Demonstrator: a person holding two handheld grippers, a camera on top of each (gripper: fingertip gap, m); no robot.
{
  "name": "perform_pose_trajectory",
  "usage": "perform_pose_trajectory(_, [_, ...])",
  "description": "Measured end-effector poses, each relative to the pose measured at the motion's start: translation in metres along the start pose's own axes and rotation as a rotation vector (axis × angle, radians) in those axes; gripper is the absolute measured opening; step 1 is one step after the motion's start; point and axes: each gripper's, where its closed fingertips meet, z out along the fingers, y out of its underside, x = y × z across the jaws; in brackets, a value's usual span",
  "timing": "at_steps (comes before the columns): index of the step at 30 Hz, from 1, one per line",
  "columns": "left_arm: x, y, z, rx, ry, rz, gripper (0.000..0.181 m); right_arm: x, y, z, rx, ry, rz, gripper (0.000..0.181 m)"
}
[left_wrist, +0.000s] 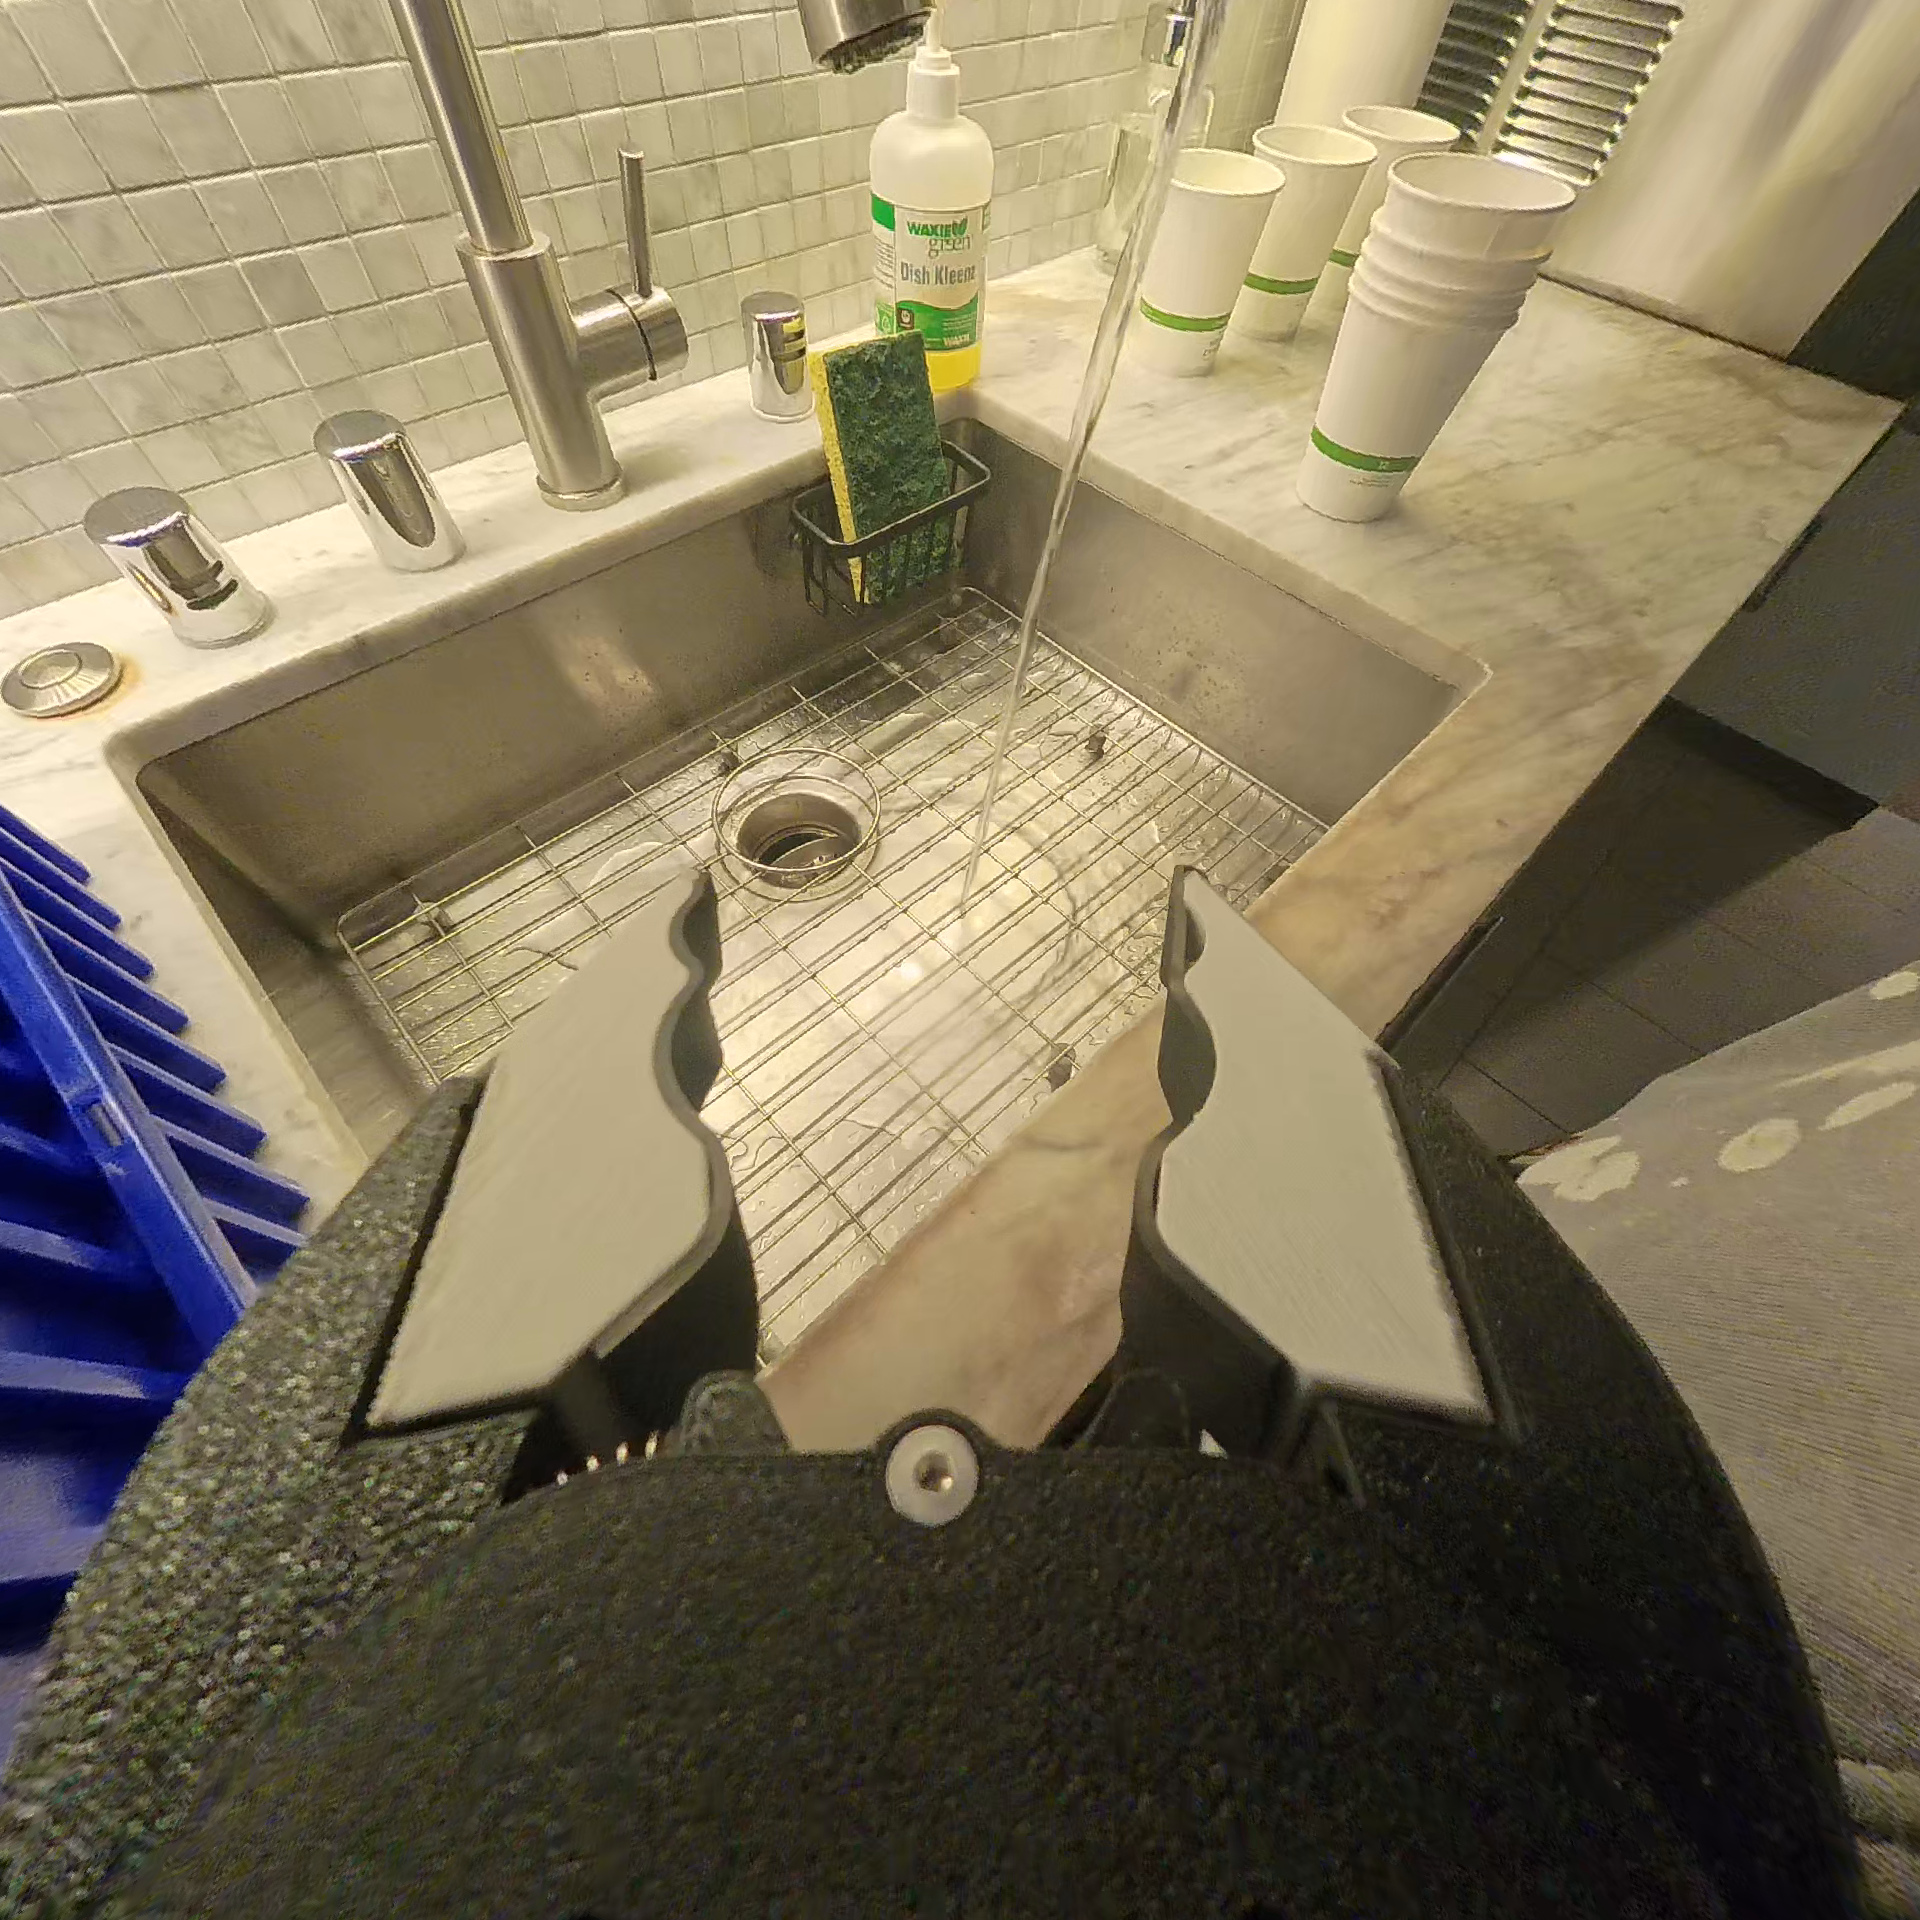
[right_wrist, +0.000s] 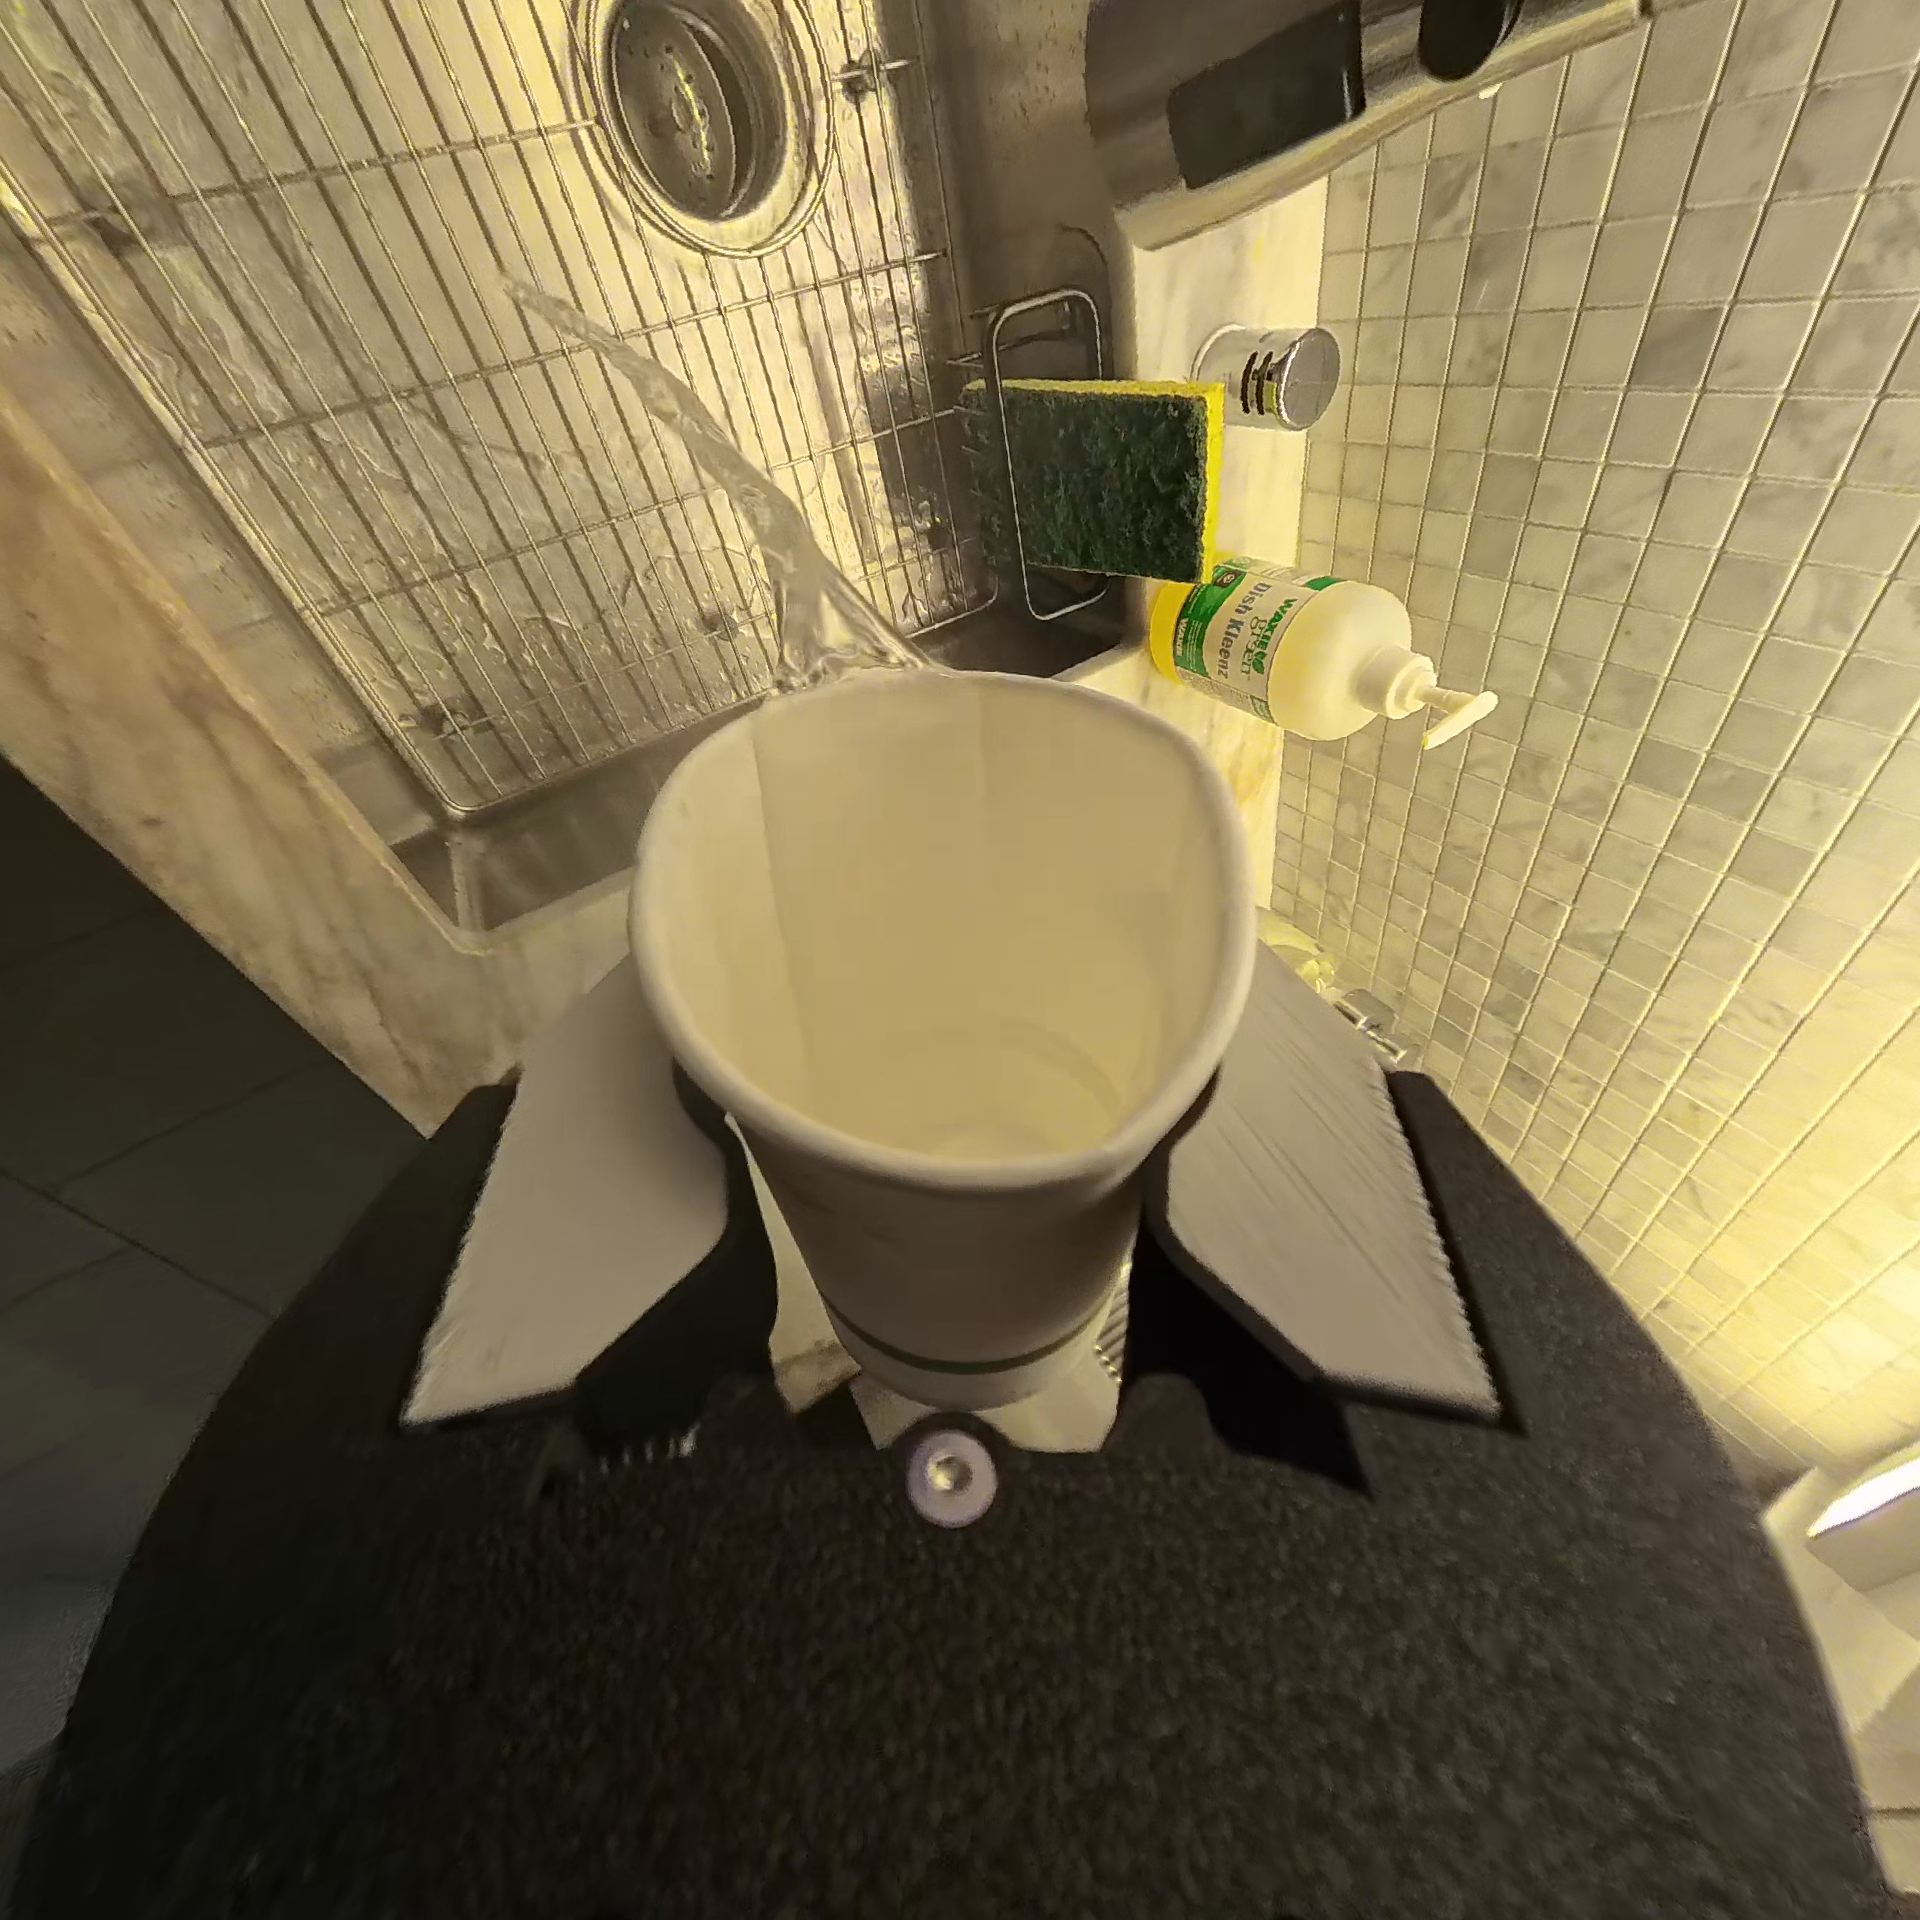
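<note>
My right gripper (right_wrist: 940, 1049) is shut on a white paper cup (right_wrist: 935, 997) with a green band, tipped on its side over the steel sink (right_wrist: 520, 862). A stream of water (right_wrist: 707, 457) runs off the cup's far rim onto the wire grid (right_wrist: 416, 416). A little water remains in the cup's bottom. In the left wrist view the same stream (left_wrist: 1070, 457) falls from the top edge down to the sink grid (left_wrist: 831, 1018). My left gripper (left_wrist: 935, 914) is open and empty, above the sink's front right corner, beside where the stream lands.
A green-and-yellow sponge (left_wrist: 883, 468) stands in a black caddy on the sink's back wall. A soap bottle (left_wrist: 930, 208), a steel faucet (left_wrist: 520, 281) and chrome fittings line the back. Stacked paper cups (left_wrist: 1413, 332) stand on the marble counter (left_wrist: 1558, 540). A blue rack (left_wrist: 94, 1143) lies left. The drain (left_wrist: 795, 821) is central. Spacing between my two grippers at the tips: around 35 cm.
</note>
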Motion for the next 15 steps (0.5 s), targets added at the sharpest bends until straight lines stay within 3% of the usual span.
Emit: perform_pose_trajectory(15, [0.001, 0.004, 0.000, 0.002, -0.002, -0.012, 0.086, 0.018, -0.015, -0.011, -0.073, 0.096, -0.203, 0.080])
